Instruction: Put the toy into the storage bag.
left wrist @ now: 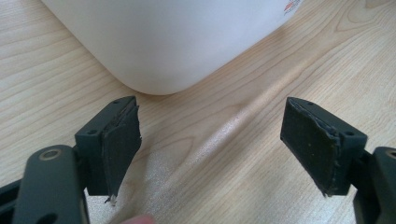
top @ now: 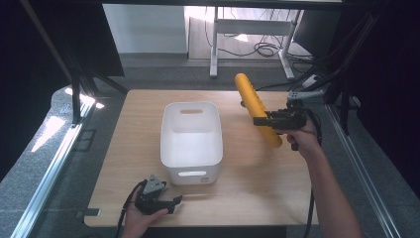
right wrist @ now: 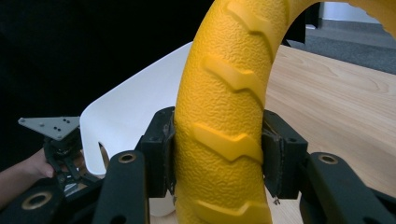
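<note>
The right gripper [top: 273,120] holds its jaws clamped across a yellow ridged tube [top: 256,108], lifted off the surface [top: 257,173] just right of the white bin [top: 191,141], long axis running away from the person; left gripper [top: 166,202] rests near the bin's front, jaws apart

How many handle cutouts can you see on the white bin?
2. One handle cutout is in the far end wall of the bin, the other cutout in the near end wall, facing the left tongs.
</note>
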A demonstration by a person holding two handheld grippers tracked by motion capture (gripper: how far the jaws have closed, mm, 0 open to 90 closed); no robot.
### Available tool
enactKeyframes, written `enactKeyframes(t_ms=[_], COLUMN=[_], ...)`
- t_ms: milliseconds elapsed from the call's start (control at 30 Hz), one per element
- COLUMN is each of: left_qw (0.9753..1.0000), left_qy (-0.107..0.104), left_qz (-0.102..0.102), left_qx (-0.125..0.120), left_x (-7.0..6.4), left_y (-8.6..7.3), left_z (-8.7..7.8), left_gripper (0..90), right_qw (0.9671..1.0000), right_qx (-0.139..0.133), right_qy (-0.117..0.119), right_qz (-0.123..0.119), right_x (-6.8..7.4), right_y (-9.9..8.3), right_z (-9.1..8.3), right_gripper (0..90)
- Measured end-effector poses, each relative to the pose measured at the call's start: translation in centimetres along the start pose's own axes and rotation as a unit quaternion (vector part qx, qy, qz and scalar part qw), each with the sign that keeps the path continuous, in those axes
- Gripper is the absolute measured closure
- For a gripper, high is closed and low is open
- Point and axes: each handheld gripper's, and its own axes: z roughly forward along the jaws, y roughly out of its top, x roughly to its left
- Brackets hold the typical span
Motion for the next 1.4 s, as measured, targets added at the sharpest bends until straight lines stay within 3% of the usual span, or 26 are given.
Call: enactKeyframes(t_ms=[633, 767, 1400], left_qw=[1.0000, 1.0000, 1.0000], left_qy=[0.000, -0.001, -0.001], left_qz=[-0.001, 0.000, 0.001], left_qx=[-0.002, 0.000, 0.000], left_x=[0.0, 0.0, -0.1], left_y=[0.0, 0.0, 0.0], left_z=[0.0, 0.0, 0.0], left_gripper=[20.2, 20.2, 20.2], right_qw=[0.9990, 0.9980, 0.9954], right_qx=[-0.037, -0.056, -0.084], right_qy=[0.024, 0.028, 0.042], right_qz=[-0.009, -0.011, -0.022], right_x=[1.3, 1.8, 3.2], right_y=[0.1, 0.2, 0.7], right_z=[0.0, -0.2, -0.6], right_gripper=[52.1, 52.1, 52.1])
